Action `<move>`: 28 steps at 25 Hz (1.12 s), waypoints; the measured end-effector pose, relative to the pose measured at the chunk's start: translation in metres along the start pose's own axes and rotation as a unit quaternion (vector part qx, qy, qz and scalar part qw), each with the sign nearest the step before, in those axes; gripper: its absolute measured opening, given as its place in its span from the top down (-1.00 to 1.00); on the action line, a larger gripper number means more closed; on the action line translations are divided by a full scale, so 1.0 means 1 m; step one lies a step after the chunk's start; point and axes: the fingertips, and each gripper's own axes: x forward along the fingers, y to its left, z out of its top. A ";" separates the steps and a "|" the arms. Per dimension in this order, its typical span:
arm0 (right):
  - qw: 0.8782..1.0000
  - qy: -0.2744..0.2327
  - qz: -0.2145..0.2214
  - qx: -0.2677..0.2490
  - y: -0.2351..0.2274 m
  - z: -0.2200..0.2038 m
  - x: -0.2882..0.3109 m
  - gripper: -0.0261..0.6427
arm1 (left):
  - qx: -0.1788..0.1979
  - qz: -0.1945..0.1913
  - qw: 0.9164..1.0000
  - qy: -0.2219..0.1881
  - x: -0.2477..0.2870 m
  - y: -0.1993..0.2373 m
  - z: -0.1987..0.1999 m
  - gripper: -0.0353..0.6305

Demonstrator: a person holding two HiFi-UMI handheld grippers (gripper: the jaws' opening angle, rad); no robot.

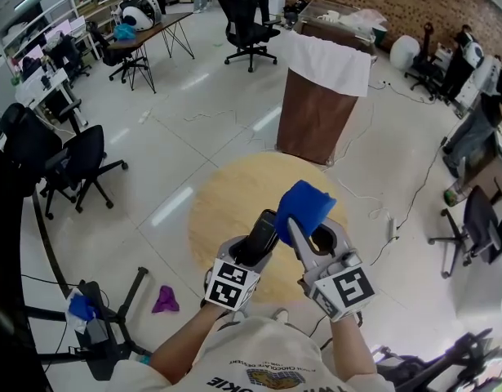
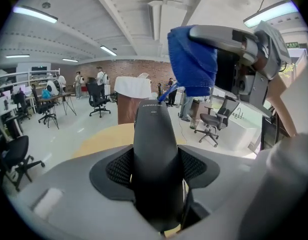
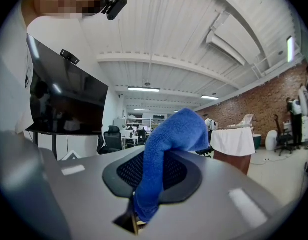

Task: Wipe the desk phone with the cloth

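Open-plan office, brick wall at the far end: we held both tools raised over a round wooden desk (image 1: 226, 194), so the job looked set to be done in the air, not on the wood. Our left gripper (image 1: 252, 256) had its fingers (image 2: 118, 166) clenched on the lower part of a black phone handset (image 2: 154, 144). The handset stood up out of the grip and leaned away from us, which left its upper length bare for wiping. We could see the phone's base in none of the views.

Our right gripper (image 1: 314, 233) had its fingers (image 3: 184, 176) pinched on a blue cloth (image 3: 166, 139). The cloth was bunched so that a thick fold rose past the tips and drooped over them, a padded face to press on the plastic. From the head view the fold sat just beside the handset's top end. We could not tell whether the two touched.

We judged the wiping to be at its start, with the cloth brought up to the handset but no stroke evident. The next move would call for drawing the fold down the handset's length while the left grip resisted. Held only low down, the smooth handset could twist or slide if we pressed too hard.

Behind the desk stood a brown bin (image 1: 328, 104) with a white liner, and a purple rag (image 1: 165, 300) lay on the floor to our left.
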 end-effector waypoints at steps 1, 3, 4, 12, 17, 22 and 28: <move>1.000 0.002 -0.004 0.004 -0.003 -0.005 -0.003 0.74 | -0.006 0.000 1.000 0.007 0.004 0.002 -0.005 0.13; 1.000 0.006 -0.012 0.009 -0.006 -0.016 -0.010 0.74 | -0.017 -0.002 1.000 0.018 0.012 0.005 -0.016 0.13; 1.000 0.008 -0.016 0.011 -0.007 -0.022 -0.014 0.74 | -0.021 -0.002 1.000 0.023 0.016 0.006 -0.020 0.13; 0.998 0.036 -0.043 0.037 -0.016 -0.063 -0.038 0.74 | -0.054 0.008 0.997 0.055 0.046 0.023 -0.051 0.13; 0.996 0.051 -0.060 0.051 -0.021 -0.079 -0.050 0.74 | -0.077 0.015 0.993 0.086 0.064 0.036 -0.075 0.13; 0.994 0.063 -0.067 0.057 -0.022 -0.092 -0.059 0.74 | -0.085 0.019 0.990 0.111 0.076 0.040 -0.095 0.12; 0.993 0.075 -0.070 0.064 -0.020 -0.102 -0.064 0.74 | -0.094 0.036 0.984 0.147 0.089 0.049 -0.117 0.12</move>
